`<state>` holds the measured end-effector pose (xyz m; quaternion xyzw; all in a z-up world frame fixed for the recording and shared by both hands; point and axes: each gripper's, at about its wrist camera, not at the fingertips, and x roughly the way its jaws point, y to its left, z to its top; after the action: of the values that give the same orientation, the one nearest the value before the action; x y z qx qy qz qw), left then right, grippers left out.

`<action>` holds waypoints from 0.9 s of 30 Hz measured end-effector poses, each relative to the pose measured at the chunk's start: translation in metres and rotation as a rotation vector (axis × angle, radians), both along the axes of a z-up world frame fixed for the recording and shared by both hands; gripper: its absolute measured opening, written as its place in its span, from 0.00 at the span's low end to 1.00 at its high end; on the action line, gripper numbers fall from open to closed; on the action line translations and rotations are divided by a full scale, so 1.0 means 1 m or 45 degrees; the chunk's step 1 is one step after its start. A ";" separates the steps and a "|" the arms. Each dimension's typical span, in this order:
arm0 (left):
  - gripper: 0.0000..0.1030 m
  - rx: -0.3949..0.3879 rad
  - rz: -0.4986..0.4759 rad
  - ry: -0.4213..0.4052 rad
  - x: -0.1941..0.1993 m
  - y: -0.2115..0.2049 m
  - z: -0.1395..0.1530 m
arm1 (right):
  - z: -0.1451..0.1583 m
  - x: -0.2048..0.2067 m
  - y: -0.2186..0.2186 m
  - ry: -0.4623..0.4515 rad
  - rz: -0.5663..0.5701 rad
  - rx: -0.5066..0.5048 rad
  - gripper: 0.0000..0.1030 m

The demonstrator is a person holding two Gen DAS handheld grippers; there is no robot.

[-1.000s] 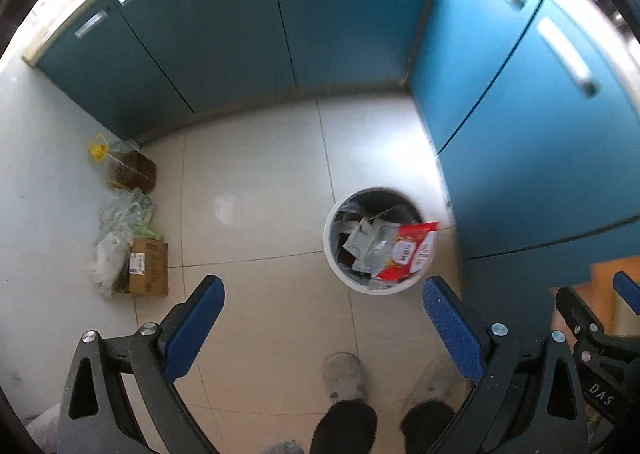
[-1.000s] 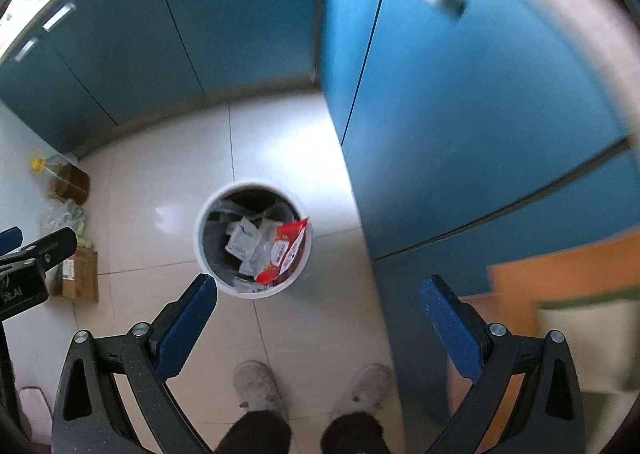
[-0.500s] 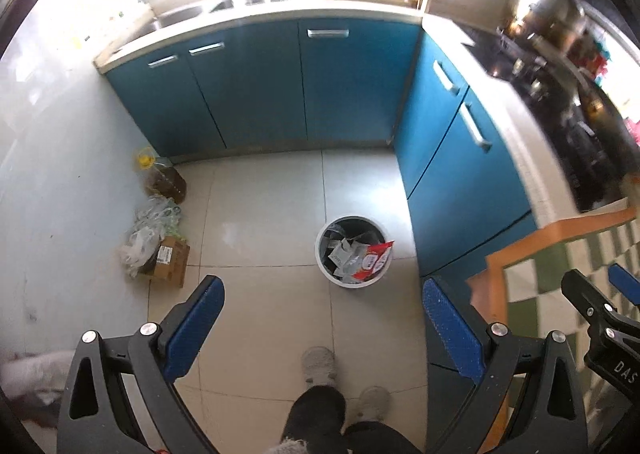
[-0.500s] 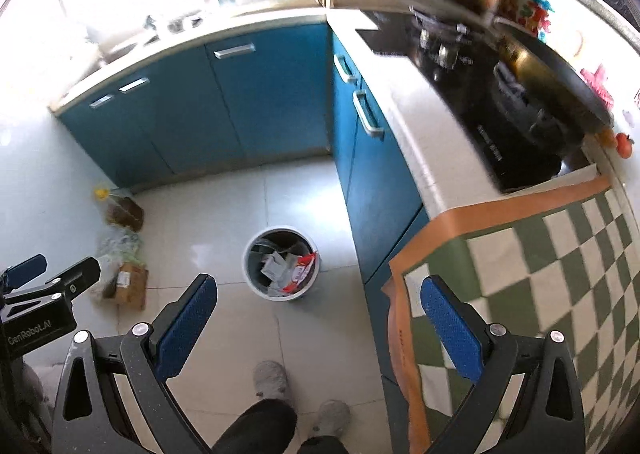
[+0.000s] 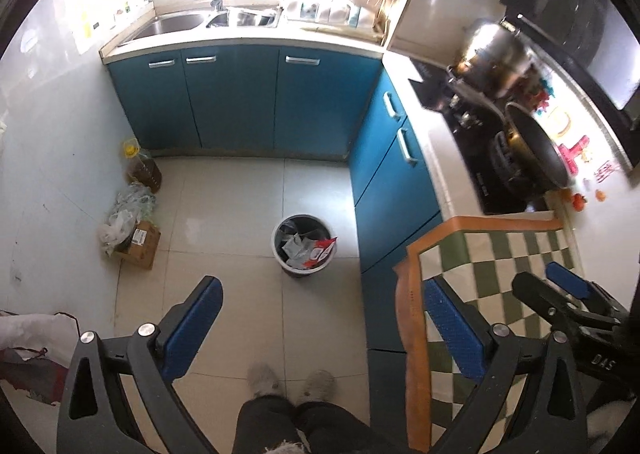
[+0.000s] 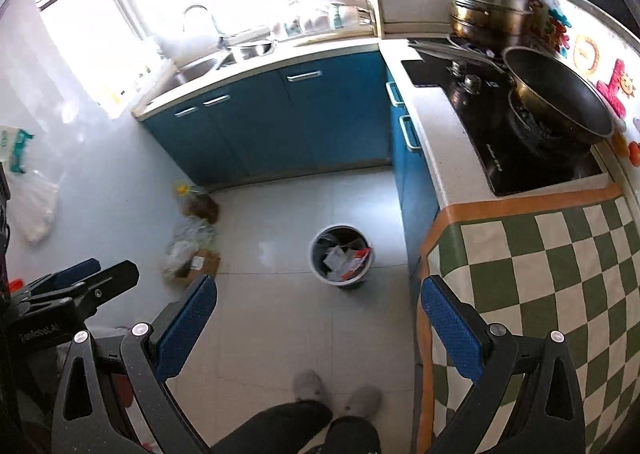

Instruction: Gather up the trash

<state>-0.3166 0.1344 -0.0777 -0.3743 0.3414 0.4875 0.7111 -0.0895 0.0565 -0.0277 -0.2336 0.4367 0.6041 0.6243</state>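
Note:
A round grey trash bin [image 5: 280, 232] [image 6: 316, 254] stands on the tiled floor far below, holding several wrappers, one of them red [image 5: 320, 252] [image 6: 358, 256]. My left gripper [image 5: 320, 304] is held high above the floor, open, with nothing between its blue pads. At about the same height my right gripper [image 6: 318, 302] is open and empty too. Each gripper shows at the edge of the other's view: the right one [image 5: 560, 286], the left one [image 6: 80, 274].
Blue cabinets [image 5: 248, 98] line the back and right. The counter carries a sink [image 5: 180, 20], a stove with a pan [image 6: 556, 94] and pot [image 6: 484, 2], and a green checked cloth [image 6: 560, 266]. A cardboard box [image 5: 140, 242], bags and an oil bottle [image 5: 142, 168] sit by the left wall. The person's slippers [image 5: 264, 376] are below.
Both grippers have risen well away from the bin, which looks much smaller now. The counter, sink and stove have come into view. Both stay open.

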 end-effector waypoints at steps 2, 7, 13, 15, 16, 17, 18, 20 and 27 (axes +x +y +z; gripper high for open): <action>1.00 0.013 -0.005 -0.019 -0.005 -0.007 0.010 | 0.007 -0.003 -0.004 0.008 0.010 0.007 1.00; 1.00 0.007 -0.020 -0.040 -0.014 -0.016 0.017 | 0.019 -0.013 -0.009 0.050 0.059 -0.001 1.00; 1.00 0.006 -0.022 -0.069 -0.021 -0.023 0.019 | 0.019 -0.021 -0.012 0.089 0.100 -0.014 1.00; 1.00 0.005 -0.026 -0.075 -0.022 -0.024 0.019 | 0.018 -0.022 -0.013 0.095 0.112 -0.017 1.00; 1.00 0.004 -0.026 -0.077 -0.022 -0.025 0.019 | 0.018 -0.023 -0.014 0.096 0.114 -0.018 1.00; 1.00 0.001 -0.025 -0.081 -0.022 -0.026 0.018 | 0.018 -0.022 -0.014 0.097 0.114 -0.019 1.00; 1.00 -0.003 -0.027 -0.082 -0.022 -0.026 0.018 | 0.017 -0.022 -0.014 0.103 0.114 -0.022 1.00; 1.00 -0.010 -0.030 -0.083 -0.022 -0.025 0.017 | 0.015 -0.020 -0.014 0.108 0.110 -0.030 1.00; 1.00 -0.028 -0.040 -0.087 -0.021 -0.025 0.015 | 0.011 -0.015 -0.016 0.121 0.109 -0.051 1.00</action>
<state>-0.3376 0.1096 -0.0623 -0.3932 0.3282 0.4594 0.7258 -0.1048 0.0410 -0.0169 -0.2356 0.4674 0.6318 0.5717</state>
